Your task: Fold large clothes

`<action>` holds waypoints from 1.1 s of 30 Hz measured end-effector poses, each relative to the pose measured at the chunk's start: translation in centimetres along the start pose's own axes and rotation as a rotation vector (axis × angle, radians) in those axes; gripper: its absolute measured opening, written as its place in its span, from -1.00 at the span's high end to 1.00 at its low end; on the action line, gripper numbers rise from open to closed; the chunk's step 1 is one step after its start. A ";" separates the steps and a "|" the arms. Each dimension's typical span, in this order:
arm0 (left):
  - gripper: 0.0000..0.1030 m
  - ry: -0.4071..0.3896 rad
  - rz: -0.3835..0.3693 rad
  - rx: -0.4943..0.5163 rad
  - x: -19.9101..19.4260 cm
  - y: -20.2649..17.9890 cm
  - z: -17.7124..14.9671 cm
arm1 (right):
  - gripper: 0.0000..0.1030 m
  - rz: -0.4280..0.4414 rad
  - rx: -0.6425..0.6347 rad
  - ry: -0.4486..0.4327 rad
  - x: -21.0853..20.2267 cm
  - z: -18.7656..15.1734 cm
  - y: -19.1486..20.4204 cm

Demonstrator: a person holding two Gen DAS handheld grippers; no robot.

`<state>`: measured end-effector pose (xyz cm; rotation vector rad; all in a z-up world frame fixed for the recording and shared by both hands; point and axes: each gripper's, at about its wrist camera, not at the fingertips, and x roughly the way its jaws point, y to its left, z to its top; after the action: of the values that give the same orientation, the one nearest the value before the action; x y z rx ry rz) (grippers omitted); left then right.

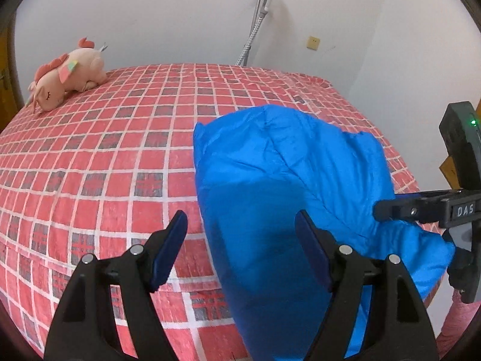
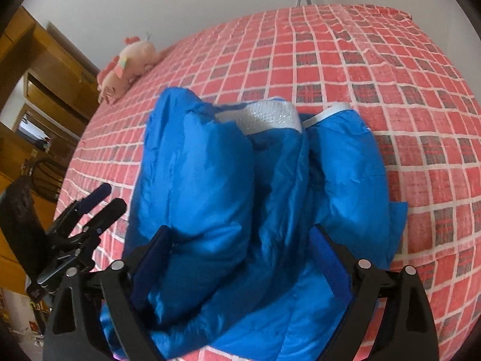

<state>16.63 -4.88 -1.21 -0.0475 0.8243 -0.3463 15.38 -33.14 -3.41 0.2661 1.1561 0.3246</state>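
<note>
Left wrist view showed one bed (image 1: 99, 162) with a red checked cover, one pink plush toy (image 1: 67, 78) at its far corner, and one wall socket (image 1: 313, 42) beyond. One blue padded jacket (image 1: 285, 180), bunched and partly folded, lay at the bed's near edge. Left gripper (image 1: 240, 228) had its jaws released, one over the cover, one over the jacket. Right gripper (image 2: 240, 240) stood wide, jaws straddling the jacket, not pressing it.
</note>
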 end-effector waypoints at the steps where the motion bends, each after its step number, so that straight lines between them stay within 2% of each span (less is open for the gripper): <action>1: -0.42 -0.004 0.006 0.000 0.2 0.2 0.1 | -0.79 -0.006 -0.002 0.008 0.4 0.1 0.1; 3: -0.42 -0.010 0.017 0.003 0.5 0.2 0.1 | -0.72 -0.004 -0.006 0.024 1.0 0.3 0.2; 6: -0.42 -0.023 0.045 0.008 0.7 0.4 0.2 | -0.37 0.015 -0.016 0.033 1.8 0.3 0.4; 8: -0.43 -0.026 0.049 0.008 0.8 0.4 0.2 | -0.01 0.006 -0.062 0.002 1.7 0.3 1.1; 9: -0.43 -0.027 0.049 0.009 0.8 0.5 0.1 | 0.09 0.001 -0.082 -0.011 1.6 0.3 1.5; 11: -0.44 -0.028 0.051 0.012 0.9 0.6 0.2 | 0.41 -0.010 -0.128 -0.038 1.1 0.3 2.4; 14: -0.44 -0.029 0.051 0.007 0.7 0.5 0.2 | 0.64 -0.008 -0.170 -0.065 0.0 0.3 3.3; 19: -0.44 -0.049 0.050 0.020 -0.1 -0.4 0.1 | 0.73 0.004 -0.208 -0.110 -2.9 0.4 4.1; 24: -0.45 -0.065 0.030 0.039 -1.2 -2.3 0.2 | 0.75 0.020 -0.210 -0.166 -6.7 -0.1 3.2; 28: -0.45 -0.063 0.011 0.089 -1.2 -5.3 -0.1 | 0.75 0.016 -0.176 -0.203 -9.0 -0.9 1.0; 33: -0.46 -0.029 0.002 0.158 0.1 -8.8 -0.9 | 0.75 0.004 -0.092 -0.178 -8.6 -2.2 -3.9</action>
<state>13.54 -13.11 -0.42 0.0957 0.7660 -0.4067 10.67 -39.92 1.61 0.2122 0.9634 0.3494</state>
